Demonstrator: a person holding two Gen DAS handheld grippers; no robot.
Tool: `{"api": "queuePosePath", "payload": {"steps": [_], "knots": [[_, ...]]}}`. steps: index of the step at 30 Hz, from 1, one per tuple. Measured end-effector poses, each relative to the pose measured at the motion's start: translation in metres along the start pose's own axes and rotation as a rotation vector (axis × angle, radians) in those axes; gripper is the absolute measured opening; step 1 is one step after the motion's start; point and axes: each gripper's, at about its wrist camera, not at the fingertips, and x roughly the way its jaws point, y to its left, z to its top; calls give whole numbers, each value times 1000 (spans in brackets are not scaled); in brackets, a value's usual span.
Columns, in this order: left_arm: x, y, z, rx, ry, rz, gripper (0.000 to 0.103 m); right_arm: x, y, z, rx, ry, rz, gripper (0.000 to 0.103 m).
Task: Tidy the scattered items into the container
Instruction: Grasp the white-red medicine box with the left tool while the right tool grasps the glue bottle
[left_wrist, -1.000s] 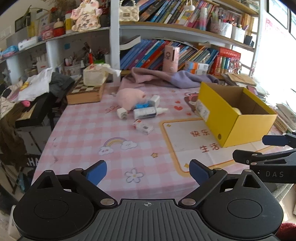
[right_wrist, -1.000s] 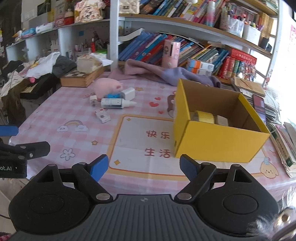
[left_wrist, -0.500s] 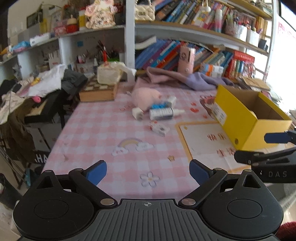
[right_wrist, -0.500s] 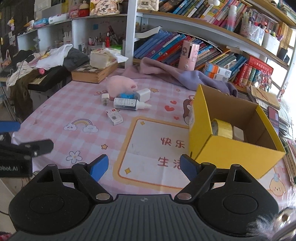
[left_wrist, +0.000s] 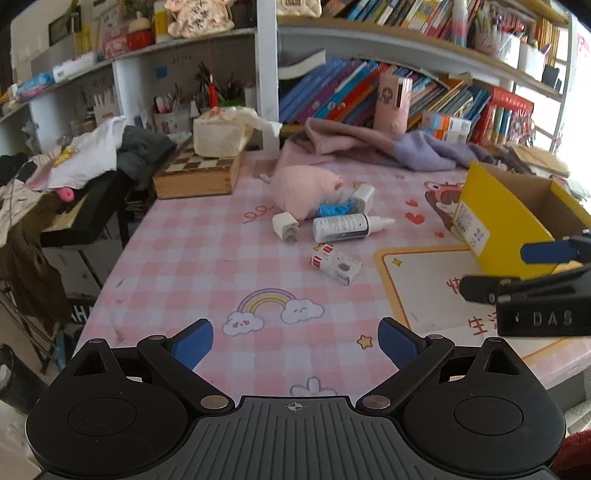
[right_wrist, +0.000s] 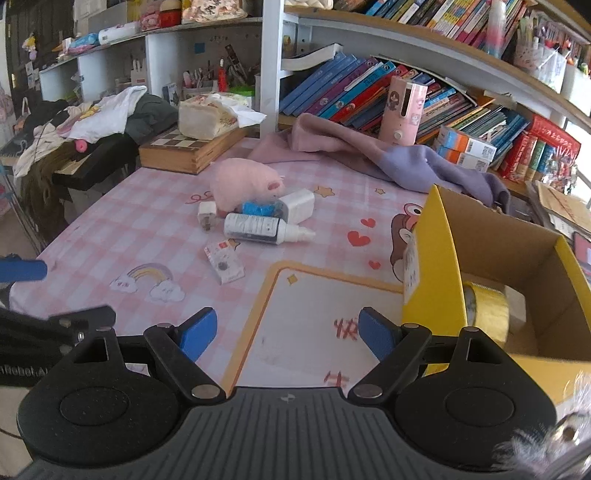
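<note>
1. Items are lying in a loose cluster mid-table on the pink checked tablecloth (left_wrist: 192, 258): a pink plush toy (left_wrist: 304, 190), a white bottle (left_wrist: 341, 228) on its side just in front of it, a blue packet (left_wrist: 334, 209) tucked between toy and bottle, a white plug (left_wrist: 284, 227) to the left, and a small white box (left_wrist: 336, 264) nearest the camera, apart from the rest.
2. Yellow box (right_wrist: 480, 280), the container, is sitting at the right of the table, well apart from the cluster; a roll of yellow tape (right_wrist: 485, 312) is already lying inside it.
3. Left gripper (left_wrist: 295, 343) is hanging over the near edge, fingers spread, nothing between them.
4. Right gripper (right_wrist: 288, 334) is hovering beside the yellow box, likewise spread and empty.
5. Judgement: step in hand is the approach. The small white box is looking like the easiest first pick, being clear of neighbours; straddling its narrow sides squarely should help avoid nudging the bottle, which could roll.
</note>
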Motion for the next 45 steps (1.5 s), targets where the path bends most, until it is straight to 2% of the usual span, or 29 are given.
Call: {"api": "queuePosePath", "payload": {"steps": [14, 24, 29, 36, 41, 45], "knots": [[75, -27, 30, 67, 46, -36, 98, 81, -26, 57, 11, 65, 95, 83], [131, -44, 49, 92, 71, -46, 98, 140, -16, 98, -107, 93, 204, 81], [152, -50, 53, 85, 103, -46, 98, 173, -11, 108, -168, 160, 239, 81], [169, -52, 52, 72, 143, -27, 96, 199, -2, 105, -230, 227, 289, 81], [162, -38, 46, 51, 166, 14, 95, 207, 3, 104, -258, 247, 298, 78], [148, -19, 36, 11, 194, 66, 95, 192, 0, 99, -253, 290, 379, 76]]}}
